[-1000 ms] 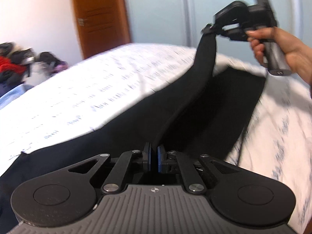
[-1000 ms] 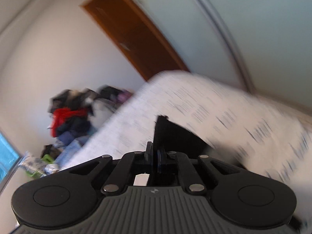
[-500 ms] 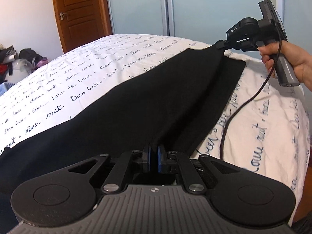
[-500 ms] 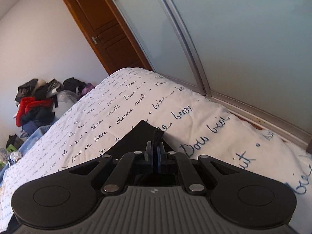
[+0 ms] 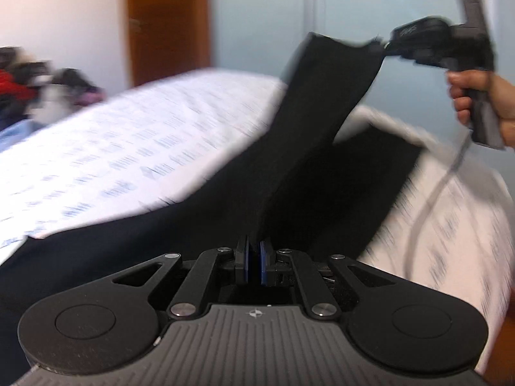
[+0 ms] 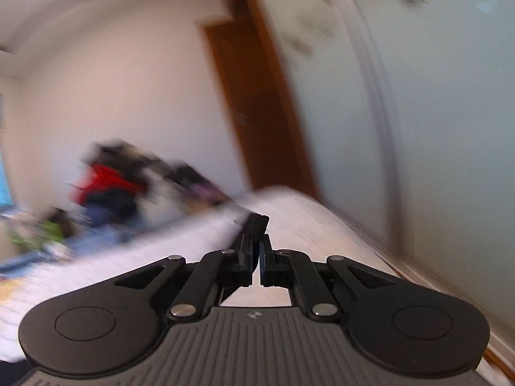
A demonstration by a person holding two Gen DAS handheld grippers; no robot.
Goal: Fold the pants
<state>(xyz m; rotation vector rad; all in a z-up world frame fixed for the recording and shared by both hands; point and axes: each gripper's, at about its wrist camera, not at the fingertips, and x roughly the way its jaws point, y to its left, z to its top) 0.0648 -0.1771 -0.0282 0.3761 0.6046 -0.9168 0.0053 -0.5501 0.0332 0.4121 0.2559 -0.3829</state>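
Note:
Black pants (image 5: 225,212) lie along a bed with a white sheet printed with blue script (image 5: 112,148). My left gripper (image 5: 254,251) is shut on the pants' near edge. My right gripper (image 5: 383,46) is seen in the left wrist view at upper right. It is shut on the hem of one leg (image 5: 328,90) and holds it up in the air above the other leg (image 5: 363,177). In the right wrist view the right gripper (image 6: 256,244) pinches a thin black fabric edge (image 6: 254,225). Both views are motion blurred.
A brown wooden door (image 5: 167,22) and pale frosted sliding doors (image 5: 257,16) stand behind the bed. A pile of clothes with a red item (image 6: 109,180) lies on the floor at the left. A cable (image 5: 428,199) hangs from the right gripper.
My right gripper has lifted the pant leg hem off the bed, up into the air. Half a second ago the pants lay stretched flat. The left gripper keeps its hold.

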